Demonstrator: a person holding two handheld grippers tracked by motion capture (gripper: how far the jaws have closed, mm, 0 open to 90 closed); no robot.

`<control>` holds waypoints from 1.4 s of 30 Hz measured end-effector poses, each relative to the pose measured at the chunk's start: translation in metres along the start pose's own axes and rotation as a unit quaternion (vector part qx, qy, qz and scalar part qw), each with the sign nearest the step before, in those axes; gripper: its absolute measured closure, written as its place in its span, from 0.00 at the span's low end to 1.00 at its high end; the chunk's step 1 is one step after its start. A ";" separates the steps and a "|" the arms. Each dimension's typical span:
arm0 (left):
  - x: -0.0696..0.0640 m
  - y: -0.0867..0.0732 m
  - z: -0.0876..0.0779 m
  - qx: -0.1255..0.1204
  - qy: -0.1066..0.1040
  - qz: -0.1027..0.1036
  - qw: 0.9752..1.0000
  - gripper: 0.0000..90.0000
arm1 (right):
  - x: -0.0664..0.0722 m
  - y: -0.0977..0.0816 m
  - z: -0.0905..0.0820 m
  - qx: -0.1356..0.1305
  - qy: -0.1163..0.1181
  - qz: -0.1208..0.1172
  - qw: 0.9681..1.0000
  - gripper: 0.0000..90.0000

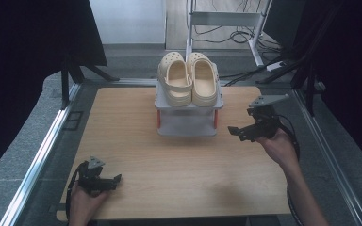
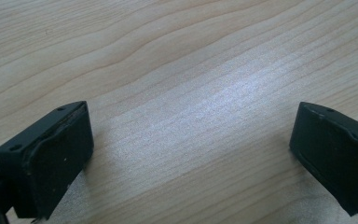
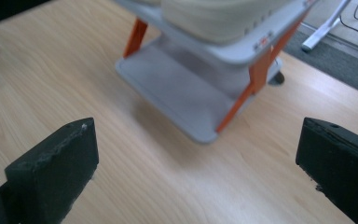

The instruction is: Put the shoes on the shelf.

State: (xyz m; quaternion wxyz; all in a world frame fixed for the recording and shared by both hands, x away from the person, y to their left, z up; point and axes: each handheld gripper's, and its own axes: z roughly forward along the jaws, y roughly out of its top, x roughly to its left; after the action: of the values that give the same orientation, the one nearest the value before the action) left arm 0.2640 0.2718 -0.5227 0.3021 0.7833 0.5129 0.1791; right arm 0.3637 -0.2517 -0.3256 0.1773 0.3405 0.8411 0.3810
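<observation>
A light wood-grain table [image 1: 179,165] stands on grey carpet [image 1: 23,155], flanked by metal rails [image 1: 40,155]. Black curtains [image 1: 28,37] hang on both sides. Beyond the table, a white metal frame [image 1: 226,19] stands over tangled cables [image 1: 238,35] on the floor, beside a pale wall panel [image 1: 127,21].

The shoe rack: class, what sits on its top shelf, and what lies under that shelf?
On the shoe rack top shelf sit two cream clogs, side by side. Under it, the lower shelf looks bare where visible; its back part is hidden by the top shelf.
</observation>
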 end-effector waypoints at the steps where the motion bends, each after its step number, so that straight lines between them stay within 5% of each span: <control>1: 0.000 0.000 0.000 0.000 0.000 0.000 1.000 0.00 | 0.000 -0.005 -0.001 0.000 0.001 0.001 1.000 0.00; 18: -0.001 0.000 0.000 0.001 0.001 -0.002 1.000 0.00 | 0.013 -0.079 0.012 -0.015 -0.006 0.013 1.000 0.00; 31: -0.001 0.000 0.000 0.001 0.002 -0.004 1.000 0.00 | 0.035 -0.139 0.058 -0.010 0.000 0.019 1.000 0.00; 36: -0.001 0.000 0.000 0.001 0.002 -0.004 1.000 0.00 | 0.039 -0.160 0.080 0.007 0.013 0.033 0.999 0.00; 42: -0.001 0.000 0.000 0.001 0.003 -0.004 1.000 0.00 | 0.044 -0.170 0.096 0.051 0.009 0.017 0.998 0.00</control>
State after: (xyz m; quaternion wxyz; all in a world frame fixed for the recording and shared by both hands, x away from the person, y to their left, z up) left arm 0.2636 0.2704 -0.5226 0.3009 0.7811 0.5168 0.1795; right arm 0.3119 -0.2519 -0.5192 0.1450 0.3601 0.8551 0.3437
